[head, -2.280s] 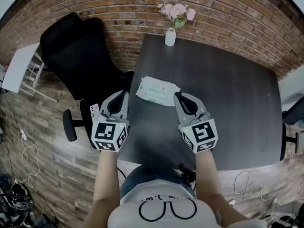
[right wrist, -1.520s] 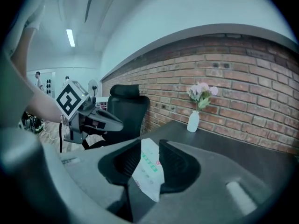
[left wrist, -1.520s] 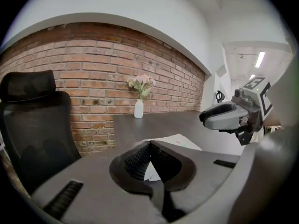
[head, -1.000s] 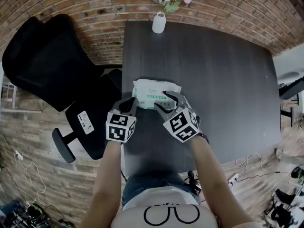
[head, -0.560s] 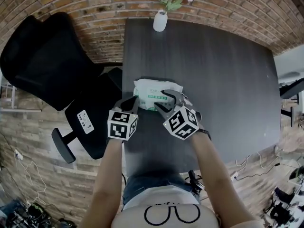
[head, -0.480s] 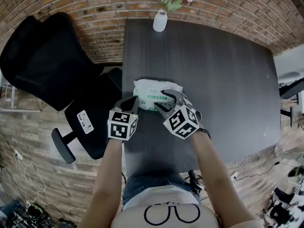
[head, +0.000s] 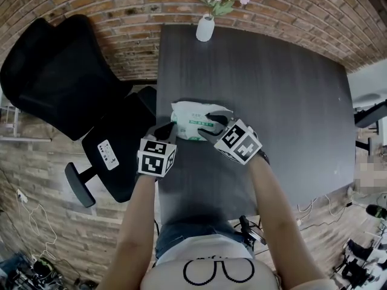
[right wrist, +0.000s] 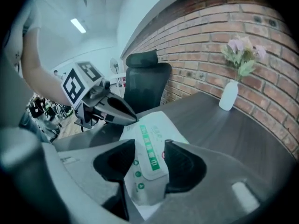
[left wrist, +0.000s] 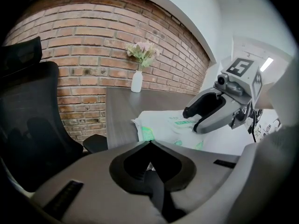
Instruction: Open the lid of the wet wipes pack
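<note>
The wet wipes pack (head: 188, 112) lies centre-left of the head view on the dark surface (head: 284, 101). The right hand-held gripper (head: 213, 124) has just rolled sideways, its jaws pinching the lid (right wrist: 148, 160) from both sides, so the lift is probably starting. The left hand-held gripper (head: 164, 130), closed and empty, stays at the pack's lower-left corner.

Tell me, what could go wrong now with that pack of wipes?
The right gripper pinches the lid only by its sides, so it might slip off. The left gripper, jaws shut, seems to meet just the end of the soft pack, so the whole pack may lift with the lid. The pack lies near the table edge and could slide off.
</note>
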`<state>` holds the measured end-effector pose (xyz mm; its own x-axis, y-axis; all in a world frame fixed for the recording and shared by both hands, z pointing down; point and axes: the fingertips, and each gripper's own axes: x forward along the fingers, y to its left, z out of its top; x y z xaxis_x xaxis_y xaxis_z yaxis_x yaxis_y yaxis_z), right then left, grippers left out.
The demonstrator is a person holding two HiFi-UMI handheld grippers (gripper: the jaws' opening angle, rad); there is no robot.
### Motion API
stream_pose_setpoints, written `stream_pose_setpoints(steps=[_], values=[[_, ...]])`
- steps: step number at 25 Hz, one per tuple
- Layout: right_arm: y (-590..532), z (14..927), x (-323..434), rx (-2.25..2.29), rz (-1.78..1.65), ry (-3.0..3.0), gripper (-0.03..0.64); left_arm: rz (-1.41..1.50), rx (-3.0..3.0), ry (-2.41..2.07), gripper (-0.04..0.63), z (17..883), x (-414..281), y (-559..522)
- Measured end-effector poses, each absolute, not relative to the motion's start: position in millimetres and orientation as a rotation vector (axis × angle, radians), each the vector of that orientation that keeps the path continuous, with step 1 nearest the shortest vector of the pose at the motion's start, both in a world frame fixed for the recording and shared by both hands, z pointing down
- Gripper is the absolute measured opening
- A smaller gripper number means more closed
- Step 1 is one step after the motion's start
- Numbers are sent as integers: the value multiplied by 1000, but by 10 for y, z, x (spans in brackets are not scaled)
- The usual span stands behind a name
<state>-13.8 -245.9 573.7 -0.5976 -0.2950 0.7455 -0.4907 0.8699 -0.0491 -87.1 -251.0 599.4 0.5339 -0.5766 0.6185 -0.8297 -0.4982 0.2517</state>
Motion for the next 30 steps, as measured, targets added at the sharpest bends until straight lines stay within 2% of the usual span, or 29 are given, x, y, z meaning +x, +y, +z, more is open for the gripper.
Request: stream_pose_setpoints(steps=[3, 8, 18, 30], values=[[-2471, 5709, -132, 554, 384, -2269, 198, 627, 2240, -1134, -2, 5999, -876, -2508], [-2435, 5689, -165, 544, 292, -2233, 197, 634, 2238, -1131, -2, 6002, -878, -2503], [-2432, 5388, -219, 612, -74, -2198, 38, 644, 2239, -1137, -2, 5984, -867, -2509], [-2760, 5234, -161, 688, -88, -2197, 23, 652, 2236, -1128, -2, 5985, -867, -2500]])
